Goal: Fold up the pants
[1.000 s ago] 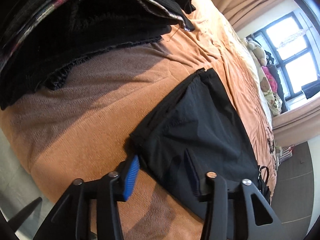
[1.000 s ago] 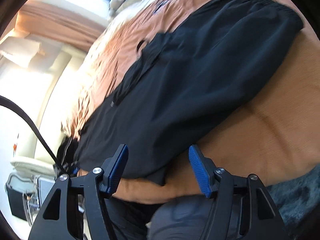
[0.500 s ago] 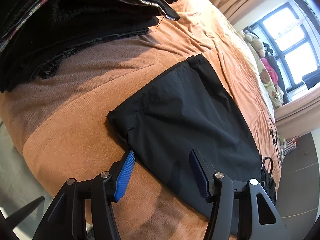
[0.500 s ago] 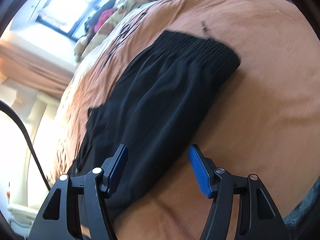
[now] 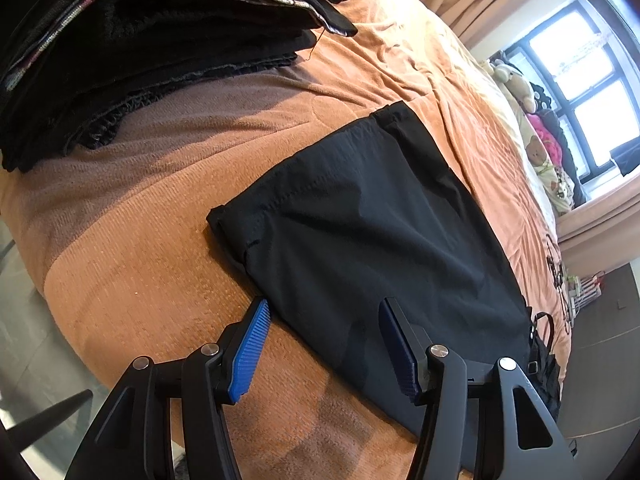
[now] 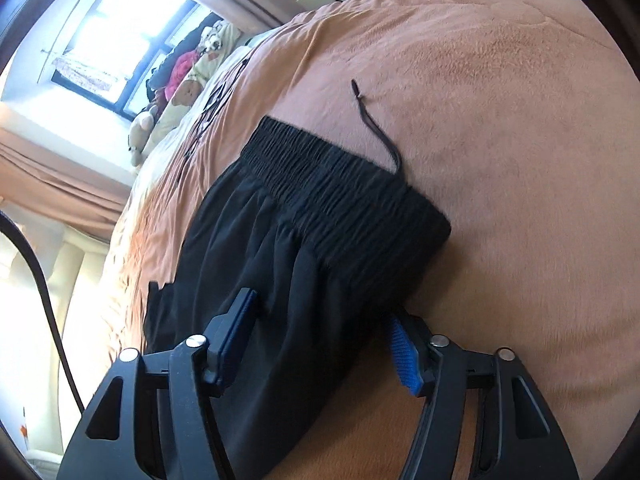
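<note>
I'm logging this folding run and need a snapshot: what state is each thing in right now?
Black pants: lying flat on the orange blanket, legs doubled over.
Black drawstring: loose, trailing past the elastic waistband.
Stack of dark folded clothes: piled, untouched.
Left gripper: open over the hem end.
Right gripper: jaws just been closing, pants edge between them, not clamped.

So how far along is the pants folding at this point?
Early on. Done: the black pants lie flat on the orange blanket, apparently doubled leg over leg. In hand: the right gripper straddles the fabric just below the elastic waistband, its jaws having just been closing, while the left gripper stands open over the hem end. Left: gripping both ends and folding the pants across their length.
</note>
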The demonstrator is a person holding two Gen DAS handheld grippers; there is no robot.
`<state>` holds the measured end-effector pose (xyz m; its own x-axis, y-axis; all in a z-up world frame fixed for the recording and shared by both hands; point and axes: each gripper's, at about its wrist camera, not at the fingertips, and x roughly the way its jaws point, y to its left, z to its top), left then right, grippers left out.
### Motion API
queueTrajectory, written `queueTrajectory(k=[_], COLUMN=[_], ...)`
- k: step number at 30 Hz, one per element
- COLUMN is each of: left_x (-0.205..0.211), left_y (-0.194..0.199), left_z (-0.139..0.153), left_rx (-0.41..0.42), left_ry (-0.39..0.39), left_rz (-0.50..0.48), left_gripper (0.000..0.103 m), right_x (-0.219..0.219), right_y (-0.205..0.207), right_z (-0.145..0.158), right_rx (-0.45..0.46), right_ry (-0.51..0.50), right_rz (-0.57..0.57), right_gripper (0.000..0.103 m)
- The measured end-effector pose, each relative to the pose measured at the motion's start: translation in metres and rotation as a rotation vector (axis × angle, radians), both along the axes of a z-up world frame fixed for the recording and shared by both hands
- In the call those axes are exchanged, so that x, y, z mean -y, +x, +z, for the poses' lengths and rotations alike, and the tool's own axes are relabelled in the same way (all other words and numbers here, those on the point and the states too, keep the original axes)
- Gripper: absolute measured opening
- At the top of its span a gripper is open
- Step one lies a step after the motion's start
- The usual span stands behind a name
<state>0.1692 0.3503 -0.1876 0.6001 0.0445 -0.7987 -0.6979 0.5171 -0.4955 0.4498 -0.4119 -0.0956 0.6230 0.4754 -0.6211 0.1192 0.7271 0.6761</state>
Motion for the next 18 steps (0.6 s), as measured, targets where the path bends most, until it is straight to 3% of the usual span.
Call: queueTrajectory(k=[2, 5, 12, 15, 18], left_x=[0.0, 0.001, -0.001, -0.001, -0.001], left_y=[0.0, 0.002, 0.005, 0.004, 0.0], left_z=[0.0, -0.001, -0.002, -0.002, -0.002], left_rx=[0.0, -0.002, 0.014, 0.022, 0.037], left_ry=[0.002, 0.006, 0.003, 0.003, -0.008], left_rz=[0.004, 0.002, -0.002, -0.005, -0.01], left_gripper=[0.059, 0.059, 0.062, 0.063, 0.063], right_x=[0.005, 0.013, 0.027, 0.023, 0.019], right_y=[-0.003, -0.018, -0.061, -0.069, -0.075], right_z=[0.001, 0.007, 0.017, 0.008, 0.002], right_rx=[-0.003, 0.017, 0.056, 0.031, -0.033], right_ry=[-0.004, 0.01, -0.016, -0.014, 0.005], right_rz=[-0.012, -0.018, -0.085, -0.085, -0.076], right_gripper=[0.03, 0.018, 0.016, 0.017, 0.026])
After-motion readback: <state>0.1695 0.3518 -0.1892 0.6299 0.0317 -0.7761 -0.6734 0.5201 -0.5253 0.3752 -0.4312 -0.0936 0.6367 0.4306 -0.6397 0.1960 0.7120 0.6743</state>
